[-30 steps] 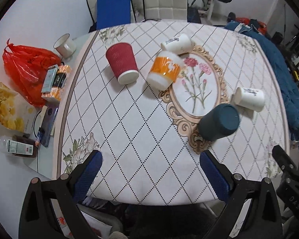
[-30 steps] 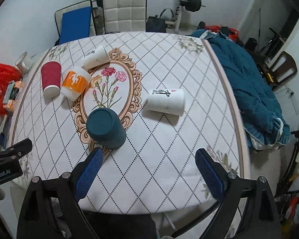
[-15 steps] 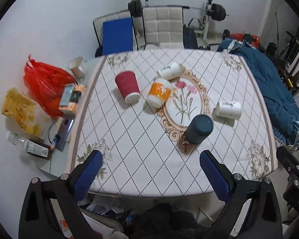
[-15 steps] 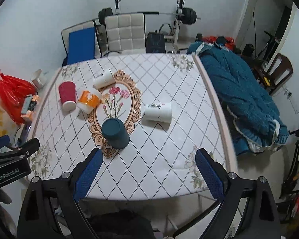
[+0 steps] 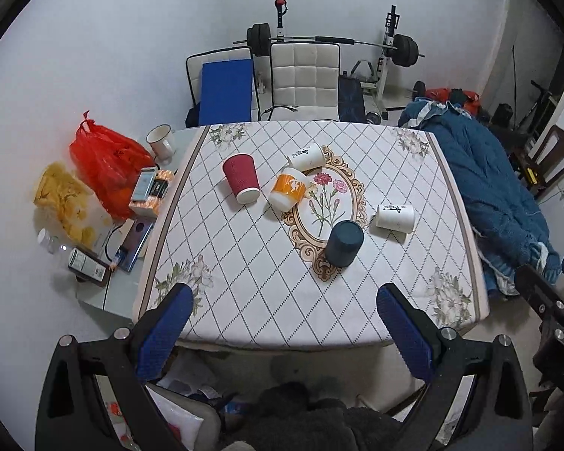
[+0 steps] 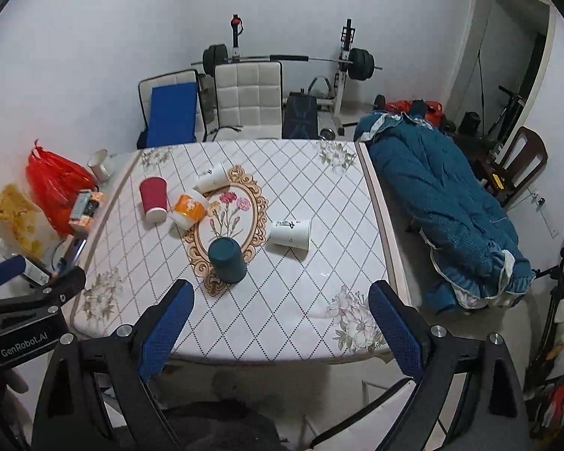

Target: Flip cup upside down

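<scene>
A dark teal cup (image 5: 344, 242) (image 6: 227, 259) stands upside down on the table's floral oval. A red ribbed cup (image 5: 241, 183) (image 6: 153, 198) and an orange-and-white cup (image 5: 287, 191) (image 6: 186, 210) also stand upside down. Two white cups lie on their sides: one to the right (image 5: 394, 217) (image 6: 290, 233), one at the back (image 5: 305, 156) (image 6: 211, 177). My left gripper (image 5: 282, 329) and right gripper (image 6: 278, 325) are open and empty, held high and back from the table's near edge.
The table (image 5: 244, 300) has a white diamond-patterned cloth. A red bag (image 5: 105, 161), snack packs and a phone lie on its left side. A white mug (image 5: 161, 142) stands at the back left. Chairs (image 5: 304, 75) and a weight bench stand behind. A blue quilt (image 5: 500, 195) lies to the right.
Both grippers have pulled up and back from the table, so the cups look smaller and farther away. The cups have not moved.
</scene>
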### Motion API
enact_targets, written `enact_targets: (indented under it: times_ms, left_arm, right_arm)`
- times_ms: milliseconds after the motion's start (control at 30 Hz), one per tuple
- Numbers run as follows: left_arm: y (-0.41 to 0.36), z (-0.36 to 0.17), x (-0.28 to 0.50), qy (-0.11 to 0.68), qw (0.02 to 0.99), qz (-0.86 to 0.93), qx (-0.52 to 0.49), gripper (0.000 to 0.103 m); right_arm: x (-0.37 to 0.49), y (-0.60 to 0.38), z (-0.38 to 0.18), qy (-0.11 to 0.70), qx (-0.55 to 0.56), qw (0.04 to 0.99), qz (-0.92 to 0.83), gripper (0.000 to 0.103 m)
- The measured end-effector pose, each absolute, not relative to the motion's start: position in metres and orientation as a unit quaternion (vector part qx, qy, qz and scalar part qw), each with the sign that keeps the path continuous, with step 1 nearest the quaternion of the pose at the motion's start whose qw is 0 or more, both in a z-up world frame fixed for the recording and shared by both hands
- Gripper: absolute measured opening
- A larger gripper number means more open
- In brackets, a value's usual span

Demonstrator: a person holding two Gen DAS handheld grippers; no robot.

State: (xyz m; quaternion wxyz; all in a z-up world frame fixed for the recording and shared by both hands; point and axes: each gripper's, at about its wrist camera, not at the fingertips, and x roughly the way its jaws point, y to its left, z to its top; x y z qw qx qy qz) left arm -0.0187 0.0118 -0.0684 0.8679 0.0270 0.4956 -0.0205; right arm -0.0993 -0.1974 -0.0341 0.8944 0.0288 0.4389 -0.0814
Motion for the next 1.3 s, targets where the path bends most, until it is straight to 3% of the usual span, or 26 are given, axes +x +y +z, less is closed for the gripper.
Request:
enact_targets:
  times_ms: [367,1300]
  left_arm:
    - [0.013,-0.043,-0.041,0.486,0.874,-0.008,0.010,0.100]
    - [-0.001,-0.029,-0.049,0.478,0.878,-0.006,0.027,0.100]
  right_arm:
    - [-0.128,-0.194,0.003,0.429,0.026,0.901,-0.057,0.097]
    - [-0.124,-0.197,0.013,0.428,0.030,0.902,-0.051,0.099]
